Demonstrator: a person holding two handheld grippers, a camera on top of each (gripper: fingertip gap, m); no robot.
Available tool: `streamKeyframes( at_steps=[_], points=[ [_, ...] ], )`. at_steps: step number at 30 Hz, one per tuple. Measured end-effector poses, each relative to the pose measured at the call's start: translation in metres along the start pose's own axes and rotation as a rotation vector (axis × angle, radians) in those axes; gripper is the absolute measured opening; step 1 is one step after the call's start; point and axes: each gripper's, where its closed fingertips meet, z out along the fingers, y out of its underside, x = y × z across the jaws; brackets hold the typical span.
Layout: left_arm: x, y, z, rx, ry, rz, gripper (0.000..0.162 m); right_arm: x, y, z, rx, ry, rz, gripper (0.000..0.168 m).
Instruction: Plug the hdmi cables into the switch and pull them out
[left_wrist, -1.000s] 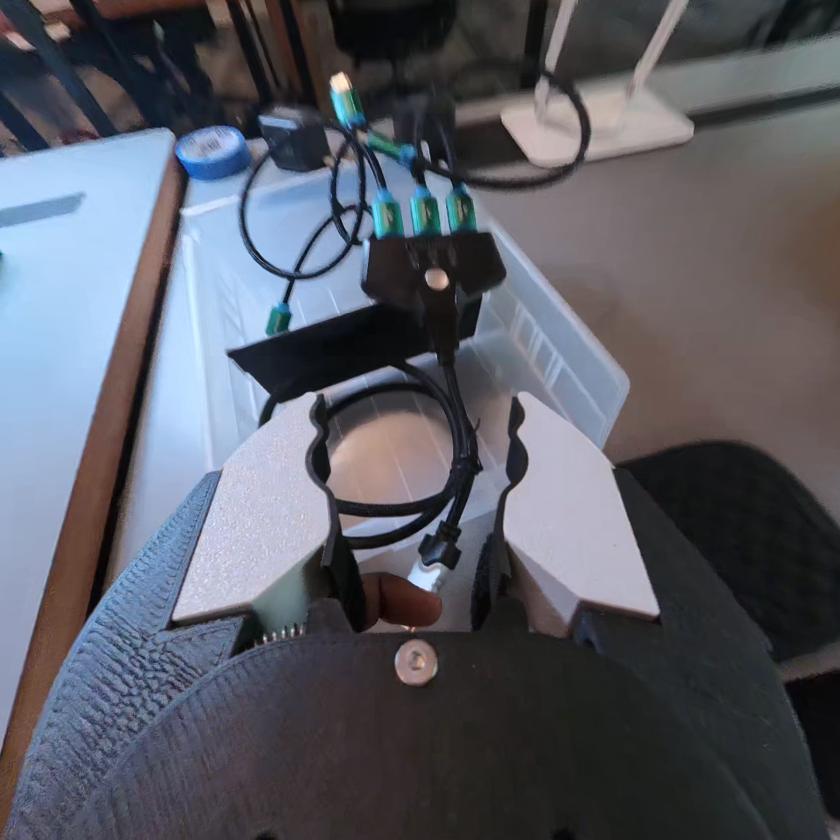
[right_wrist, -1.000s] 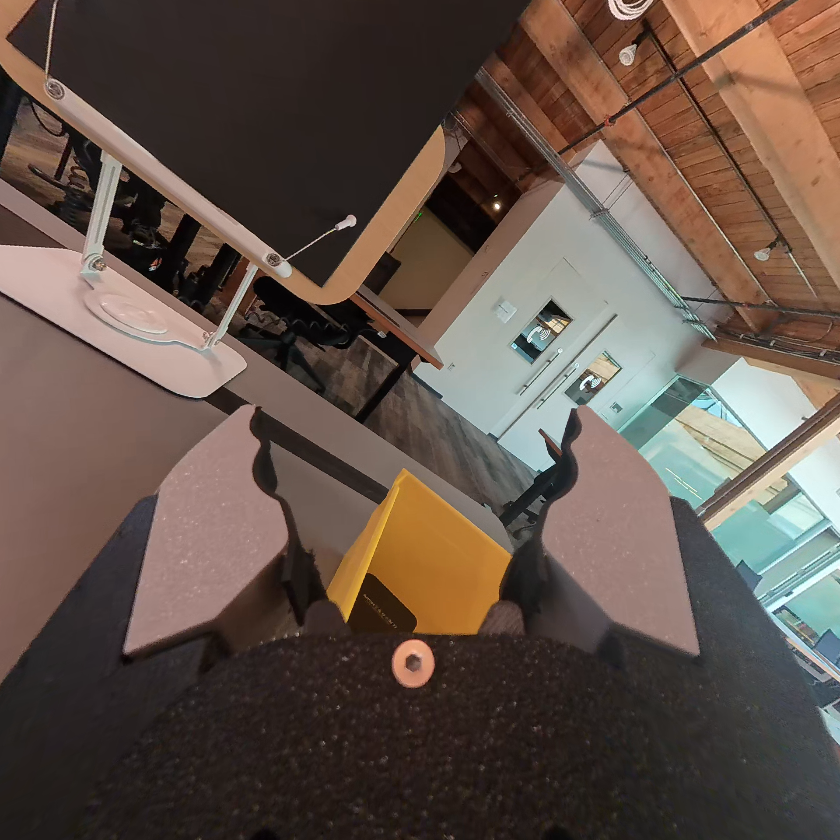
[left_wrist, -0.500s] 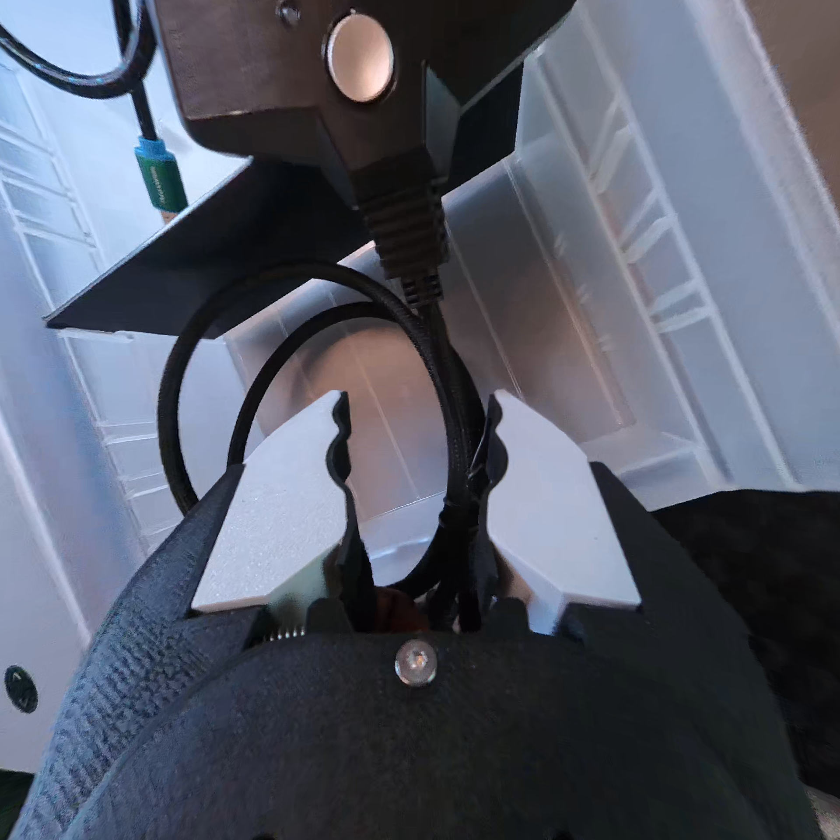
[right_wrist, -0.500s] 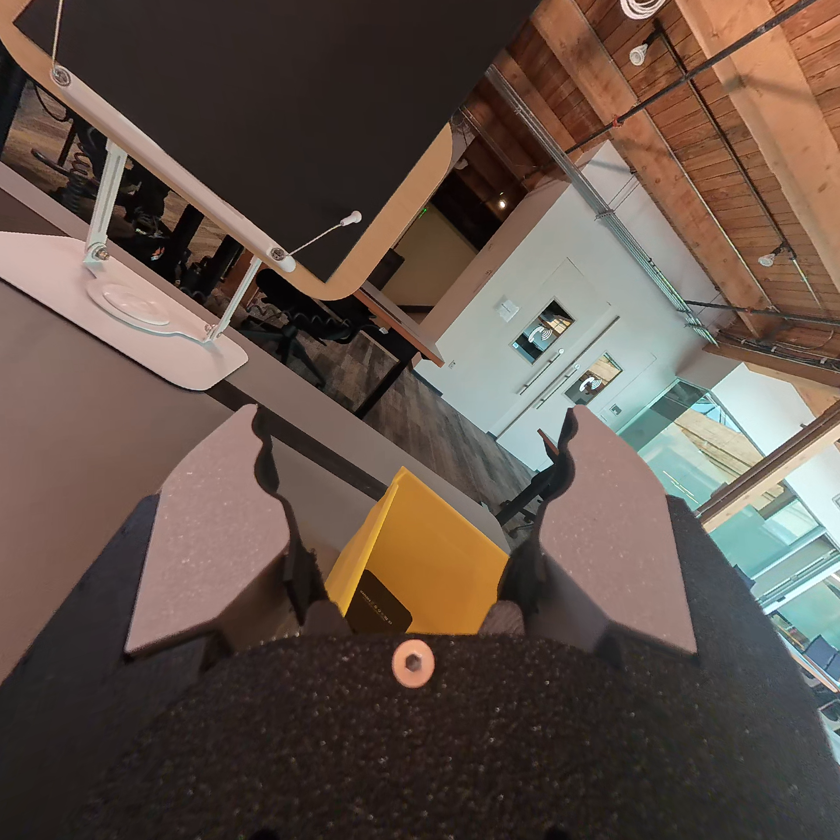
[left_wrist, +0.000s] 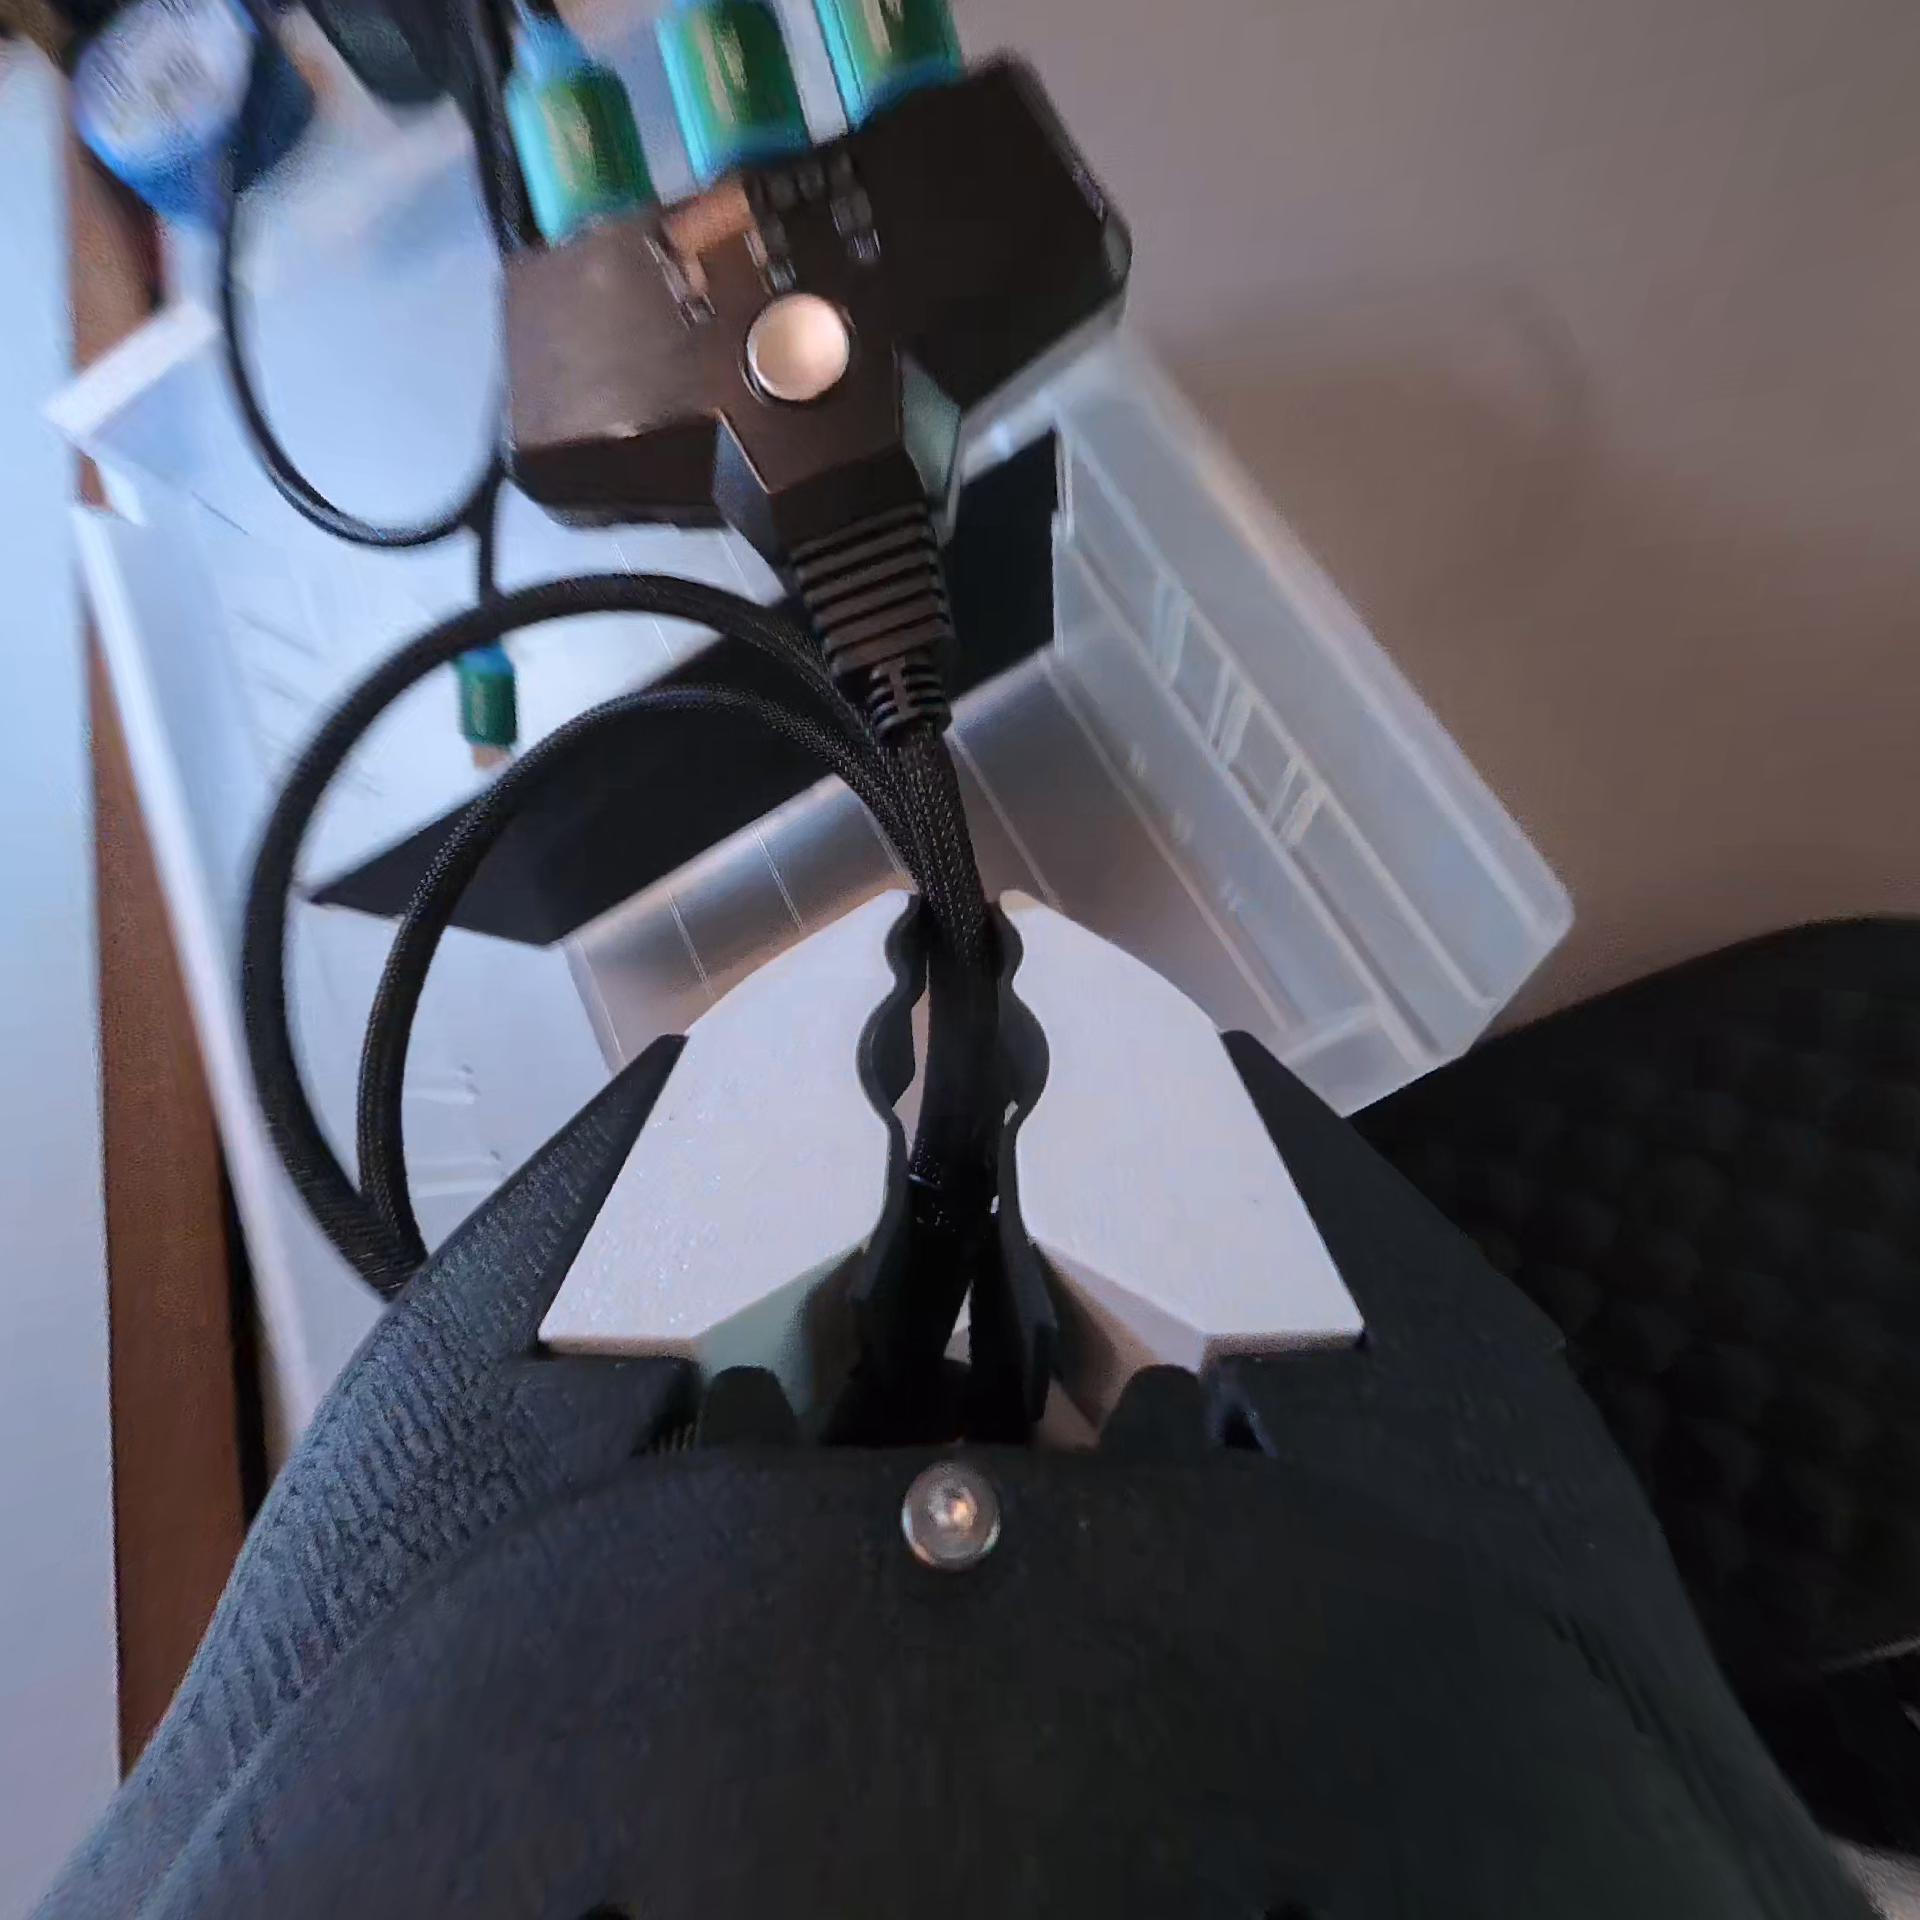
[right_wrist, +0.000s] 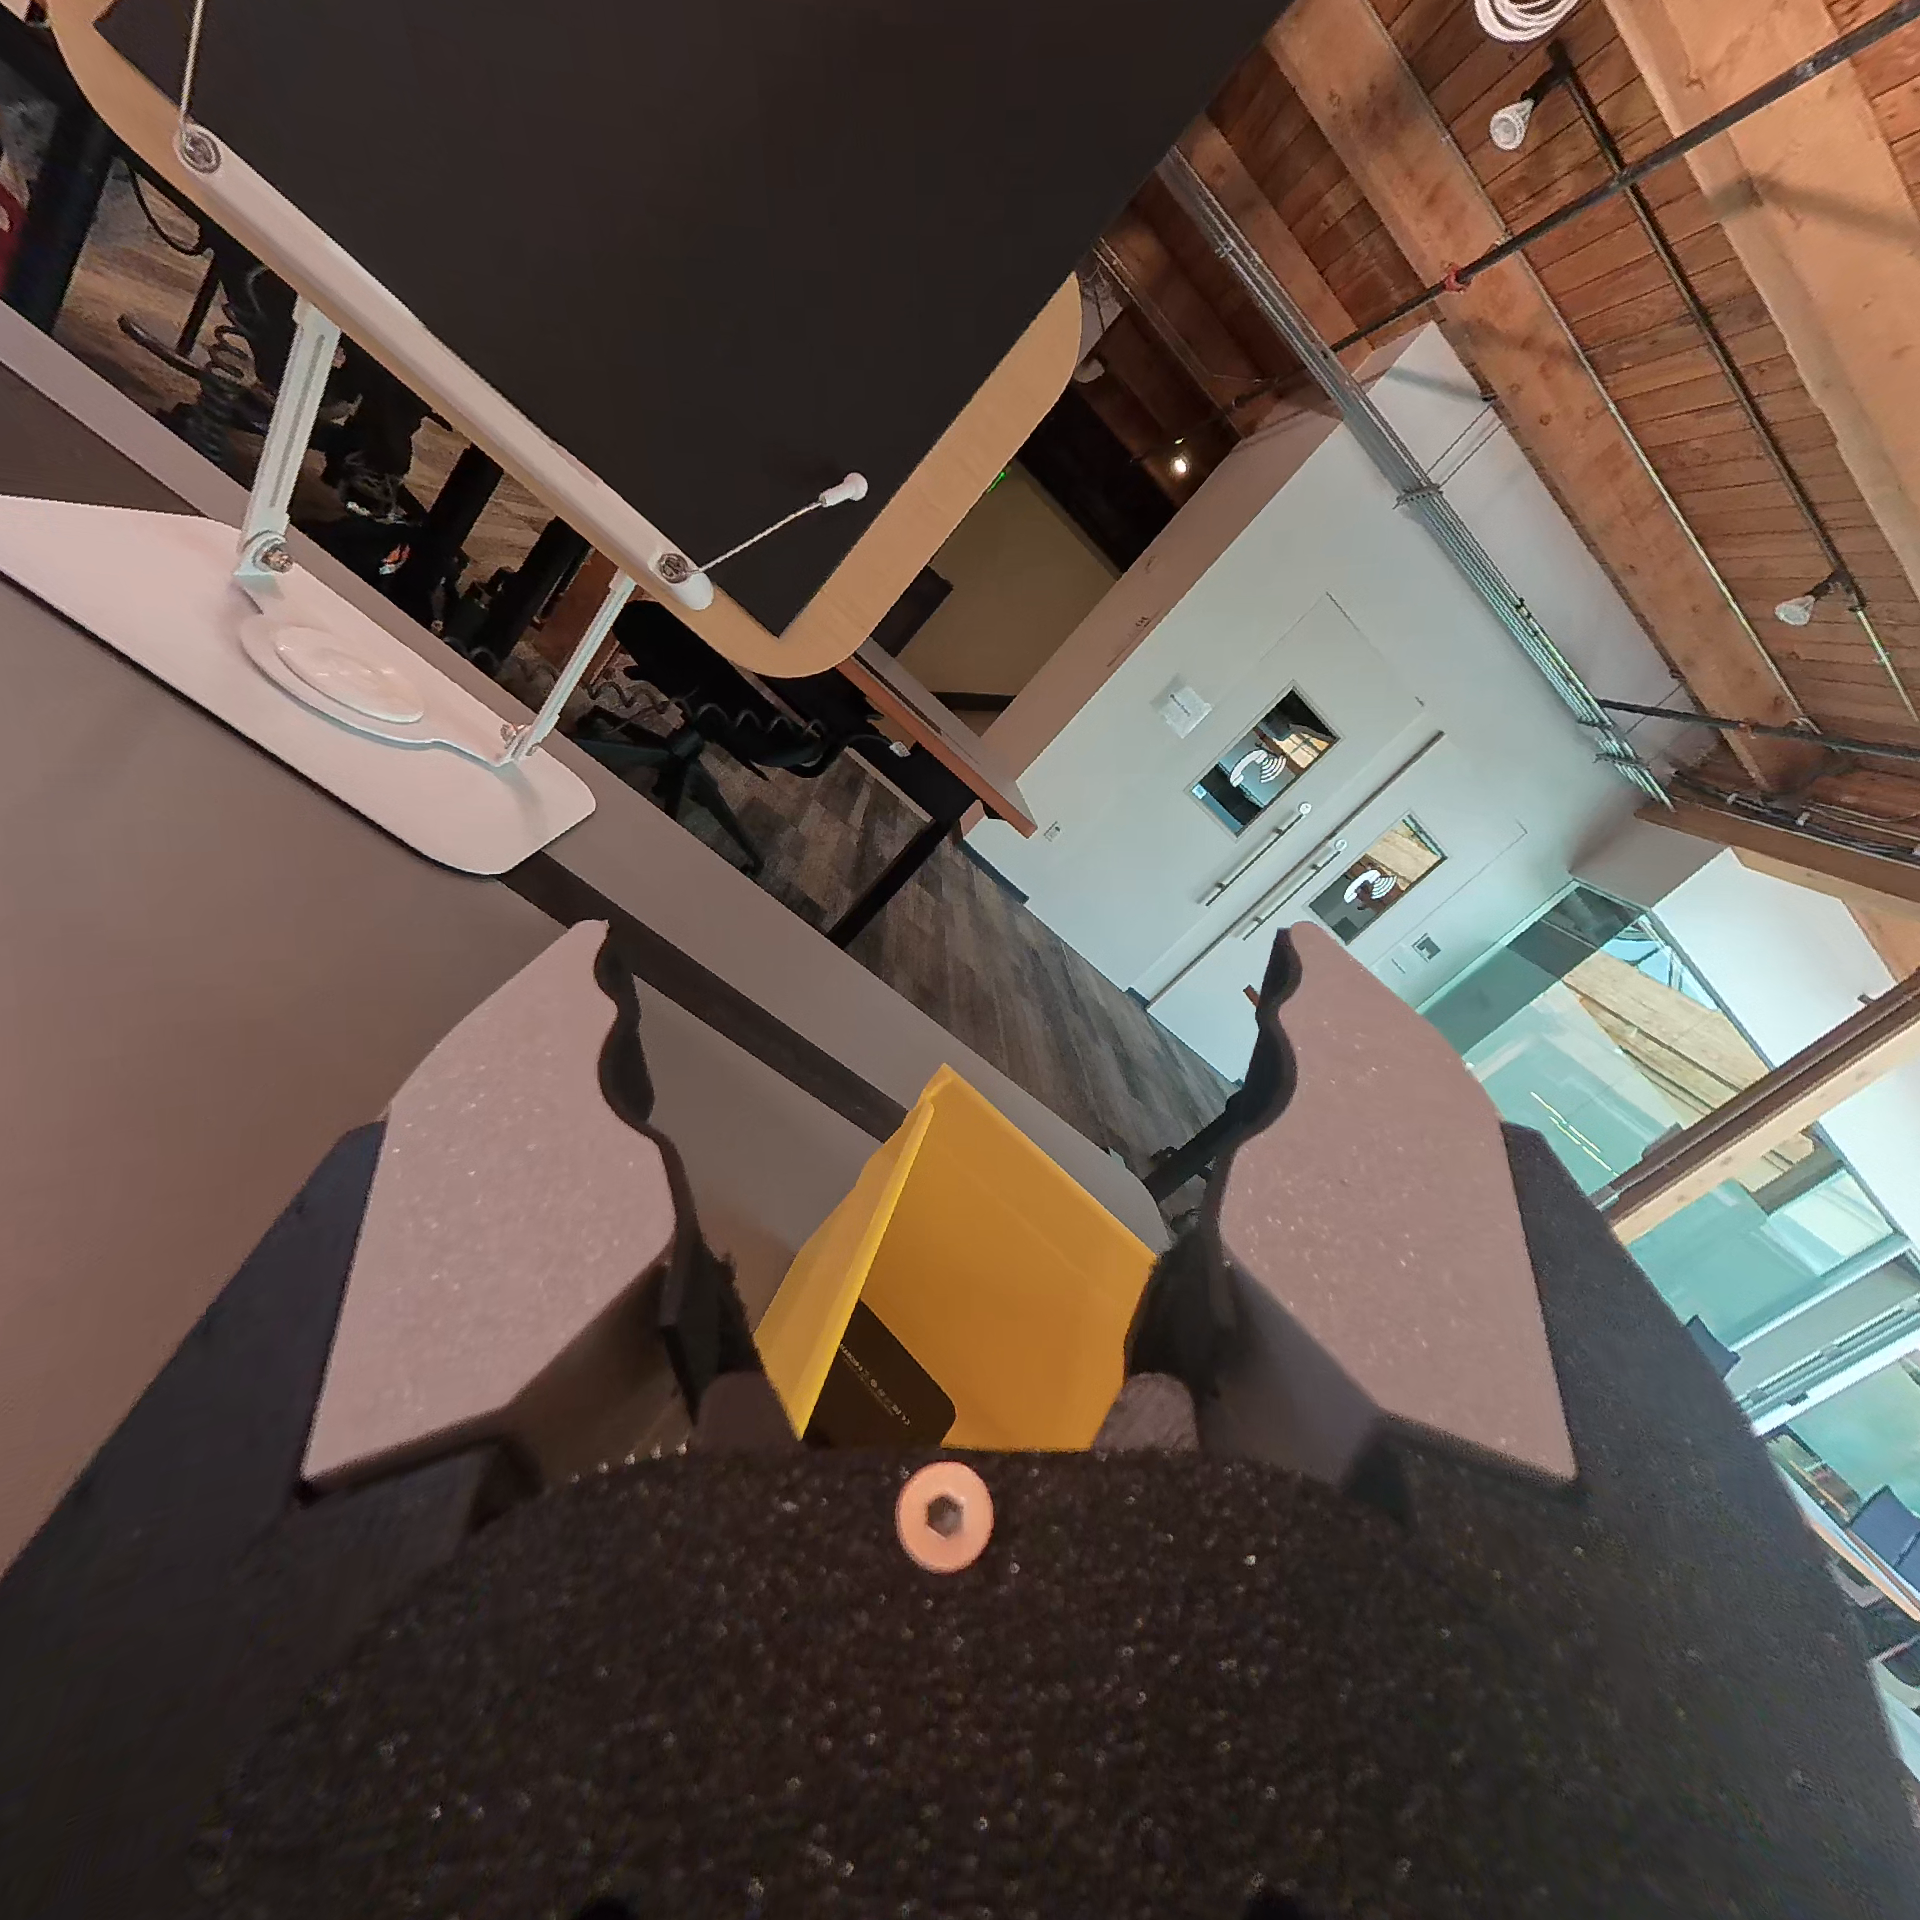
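The left gripper (left_wrist: 956, 940) has its fingers (left_wrist: 800, 1132) closed on the black braided cable (left_wrist: 951, 831) that runs out of the switch (left_wrist: 810, 343), gripping it a little below the ribbed strain relief; the rest of that cable curls in a loop to the left. The switch, a black box with a round silver button, sits above the clear plastic bin (left_wrist: 1268, 748), and whether it rests on anything cannot be told. Three hdmi cables with teal-green plugs (left_wrist: 717, 94) are seated side by side in its far edge. A fourth teal-green plug (left_wrist: 486, 694) lies loose inside the bin. A blue tape roll (left_wrist: 171, 99) lies beyond the bin's far left corner. The right gripper (right_wrist: 940, 971) points upward and away, its fingers (right_wrist: 520, 1184) spread wide and holding nothing; between them shows a yellow box (right_wrist: 987, 1247) near the desk (right_wrist: 208, 987) edge, and a white stand base (right_wrist: 312, 665) sits on the desk farther off.
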Motion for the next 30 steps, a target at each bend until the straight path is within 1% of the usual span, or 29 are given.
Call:
streamKeyframes(
  at_steps=[6,9,10,11,12,13,14,15,16,18,19,21,23,25,28,30],
  points=[
    [-0.009,-0.045,-0.038,0.341,-0.007,-0.064,0.010,-0.002,0.002,0.001,-0.011,-0.010,-0.005,0.112],
    [-0.007,-0.067,-0.059,0.545,0.059,-0.125,0.012,-0.001,0.000,0.000,-0.003,-0.005,-0.004,0.111],
    [-0.004,-0.076,-0.070,0.645,0.112,-0.152,0.011,-0.001,0.000,0.000,0.000,-0.005,0.000,0.110],
    [-0.004,-0.089,-0.086,0.790,0.170,-0.204,0.003,-0.001,0.000,0.000,0.000,-0.006,0.003,0.110],
    [-0.004,-0.102,-0.112,0.987,0.261,-0.274,0.000,-0.002,0.001,0.000,-0.002,-0.008,0.003,0.110],
    [-0.002,-0.110,-0.140,1.162,0.403,-0.347,0.000,-0.003,0.001,0.000,-0.006,-0.010,-0.002,0.110],
    [-0.003,-0.111,-0.158,1.250,0.542,-0.424,0.000,-0.003,0.001,0.000,-0.009,-0.010,-0.008,0.110],
    [-0.007,-0.108,-0.162,1.254,0.592,-0.468,0.000,-0.003,0.001,0.000,-0.008,-0.009,-0.014,0.110],
    [-0.010,-0.104,-0.155,1.216,0.532,-0.444,0.000,-0.003,0.000,0.000,-0.006,-0.007,-0.016,0.109],
    [-0.014,-0.092,-0.131,1.054,0.344,-0.343,0.000,-0.003,-0.001,0.000,0.000,-0.009,-0.009,0.109],
    [-0.011,-0.089,-0.125,0.989,0.313,-0.305,0.000,-0.004,-0.001,0.000,0.001,-0.011,-0.006,0.109],
    [-0.007,-0.091,-0.125,0.964,0.281,-0.271,0.000,-0.005,0.000,0.000,-0.004,-0.015,-0.014,0.109],
    [-0.006,-0.097,-0.125,0.965,0.228,-0.268,0.008,-0.005,0.000,0.000,-0.008,-0.015,-0.020,0.109],
    [-0.003,-0.095,-0.113,0.882,0.183,-0.240,0.014,-0.005,0.000,0.000,-0.006,-0.015,-0.023,0.108],
    [0.004,-0.078,-0.081,0.636,0.097,-0.148,0.034,-0.004,-0.001,0.000,-0.003,-0.015,-0.019,0.108],
    [0.014,-0.061,-0.060,0.446,0.090,-0.087,0.048,-0.005,-0.001,0.000,-0.003,-0.016,-0.023,0.108]
  ],
)
